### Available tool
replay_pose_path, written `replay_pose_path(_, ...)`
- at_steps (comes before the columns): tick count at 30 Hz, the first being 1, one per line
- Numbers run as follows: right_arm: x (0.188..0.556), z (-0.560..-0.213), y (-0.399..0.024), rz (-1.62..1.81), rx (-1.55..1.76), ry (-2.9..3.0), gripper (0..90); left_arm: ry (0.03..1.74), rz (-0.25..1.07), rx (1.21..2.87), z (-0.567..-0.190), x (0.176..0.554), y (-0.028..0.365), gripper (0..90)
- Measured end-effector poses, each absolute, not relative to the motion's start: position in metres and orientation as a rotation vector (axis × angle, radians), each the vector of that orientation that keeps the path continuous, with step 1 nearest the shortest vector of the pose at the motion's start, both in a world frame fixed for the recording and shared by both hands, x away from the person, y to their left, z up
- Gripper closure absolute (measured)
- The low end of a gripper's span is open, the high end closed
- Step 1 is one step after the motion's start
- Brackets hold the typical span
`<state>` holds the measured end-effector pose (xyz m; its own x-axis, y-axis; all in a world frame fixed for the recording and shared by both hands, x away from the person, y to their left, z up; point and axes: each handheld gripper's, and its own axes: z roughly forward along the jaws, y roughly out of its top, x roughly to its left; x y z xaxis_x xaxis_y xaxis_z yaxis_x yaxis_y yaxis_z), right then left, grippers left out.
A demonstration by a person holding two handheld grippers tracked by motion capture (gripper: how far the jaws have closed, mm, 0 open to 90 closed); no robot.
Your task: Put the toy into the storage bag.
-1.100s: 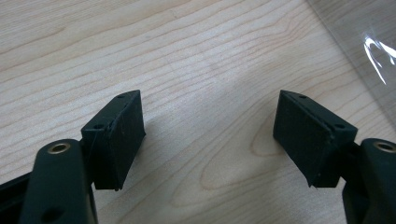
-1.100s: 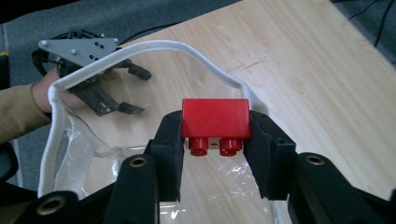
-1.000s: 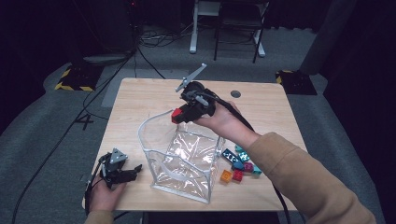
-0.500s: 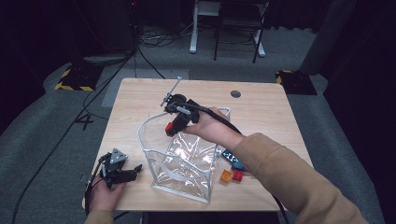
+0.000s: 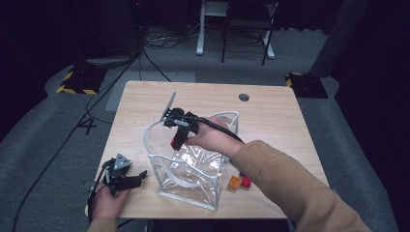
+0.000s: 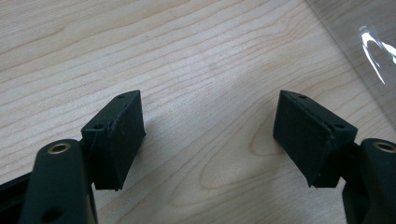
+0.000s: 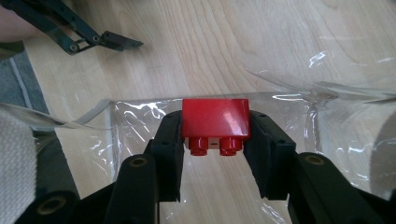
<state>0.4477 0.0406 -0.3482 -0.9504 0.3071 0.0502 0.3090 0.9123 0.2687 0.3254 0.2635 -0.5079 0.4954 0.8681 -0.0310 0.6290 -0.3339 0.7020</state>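
Gripping glossy studded red block (image 7: 215,119), crinkled clear bag (image 5: 193,169)

No text, label, brand or number can be read anywhere. The only sign-like markings are yellow-and-black hazard stripes on two floor plates (image 5: 73,82), one at about 10 o'clock from the table (image 5: 270,116) and one (image 5: 303,82) at about 2 o'clock; a dark mark on the floor at 9 o'clock is too unclear to read.
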Motion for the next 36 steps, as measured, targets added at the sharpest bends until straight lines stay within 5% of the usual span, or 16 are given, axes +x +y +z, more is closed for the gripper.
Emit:
replay_pose_path(20, 0.441, -0.326, 0.023, -0.548, -0.458, -3.068, 48.7, 1.225, 0.465, 2.078, -0.508, 0.325, 0.263, 25.1)
replay_pose_path(36, 0.42, -0.264, -0.068, -1.032, -0.535, -2.982, 51.1, 1.224, 0.466, 2.081, -0.508, 0.325, 0.264, 25.1)
